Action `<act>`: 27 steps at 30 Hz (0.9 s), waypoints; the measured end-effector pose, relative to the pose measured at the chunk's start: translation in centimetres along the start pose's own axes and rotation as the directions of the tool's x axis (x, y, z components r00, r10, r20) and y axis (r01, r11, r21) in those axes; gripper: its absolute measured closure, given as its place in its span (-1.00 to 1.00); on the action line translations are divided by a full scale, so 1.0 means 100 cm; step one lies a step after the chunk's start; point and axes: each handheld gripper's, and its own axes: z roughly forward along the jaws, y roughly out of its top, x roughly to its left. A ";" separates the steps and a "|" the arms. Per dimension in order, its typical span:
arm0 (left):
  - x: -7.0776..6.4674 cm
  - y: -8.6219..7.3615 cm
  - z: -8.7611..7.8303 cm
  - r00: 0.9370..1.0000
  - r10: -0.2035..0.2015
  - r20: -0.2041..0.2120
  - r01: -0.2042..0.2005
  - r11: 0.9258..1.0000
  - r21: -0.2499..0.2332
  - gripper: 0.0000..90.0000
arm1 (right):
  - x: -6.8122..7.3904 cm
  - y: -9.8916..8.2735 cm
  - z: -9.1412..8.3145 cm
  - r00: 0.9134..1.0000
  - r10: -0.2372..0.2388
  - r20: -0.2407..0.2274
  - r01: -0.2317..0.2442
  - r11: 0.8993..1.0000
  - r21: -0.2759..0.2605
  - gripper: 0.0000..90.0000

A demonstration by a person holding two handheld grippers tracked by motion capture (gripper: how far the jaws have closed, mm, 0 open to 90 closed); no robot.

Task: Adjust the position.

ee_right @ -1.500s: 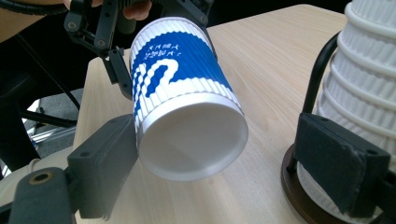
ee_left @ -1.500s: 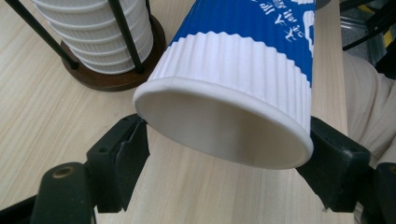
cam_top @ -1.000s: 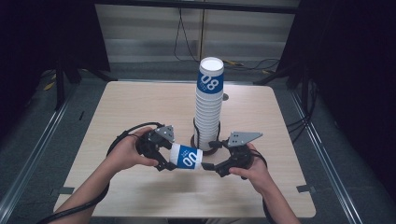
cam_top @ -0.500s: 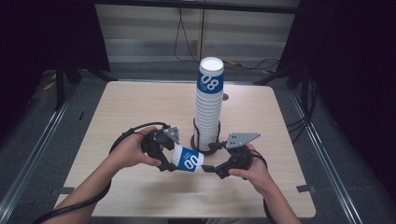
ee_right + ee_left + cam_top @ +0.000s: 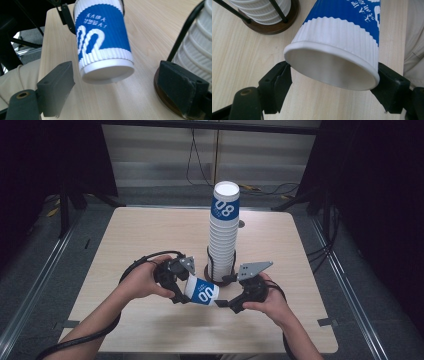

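- The person's two forearms come in over the near edge of the pale wooden table (image 5: 140, 235), each hand holding a black two-jaw gripper.
- The left gripper (image 5: 181, 292) is clamped across the open mouth of a white ribbed paper cup with a blue printed band (image 5: 201, 291); in the left gripper view its pads press on the rim (image 5: 332, 68) from both sides, squeezing the mouth into an oval.
- The cup lies on its side above the near middle of the table, mouth toward the left gripper, closed base toward the right one.
- The right gripper (image 5: 226, 303) has its jaws wide apart; in the right gripper view the cup's base (image 5: 107, 72) sits between the two pads, touching neither.
- Just beyond the cup, a tall stack of matching white ribbed paper cups (image 5: 223, 235) stands upright on a round dark wooden base with thin black rods (image 5: 214, 272), about mid-table.
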 end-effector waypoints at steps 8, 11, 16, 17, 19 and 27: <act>0.000 0.005 -0.002 1.000 0.015 -0.008 -0.015 0.999 0.029 -0.52 | 0.001 0.009 0.002 1.000 -0.013 -0.001 0.013 0.999 0.053 -0.70; -0.001 0.005 -0.002 1.000 0.008 -0.002 -0.008 1.000 0.027 -0.52 | 0.000 0.013 0.001 1.000 -0.023 0.007 0.022 0.996 0.089 -0.70; -0.002 0.006 -0.003 1.000 0.018 -0.002 -0.017 0.999 0.044 -0.52 | -0.001 0.018 0.001 1.000 -0.024 0.001 0.023 0.991 0.129 -0.70; -0.002 0.006 -0.004 1.000 0.021 -0.002 -0.021 0.999 0.047 -0.52 | -0.001 0.018 0.002 1.000 -0.027 0.003 0.026 0.990 0.140 -0.70; -0.002 0.006 -0.004 1.000 0.020 -0.006 -0.020 0.999 0.050 -0.52 | -0.001 0.019 0.003 1.000 -0.028 -0.004 0.029 0.988 0.151 -0.70; -0.001 0.006 -0.003 1.000 0.018 -0.010 -0.017 0.998 0.067 -0.52 | -0.002 0.024 0.009 0.999 -0.025 -0.022 0.028 0.984 0.177 -0.70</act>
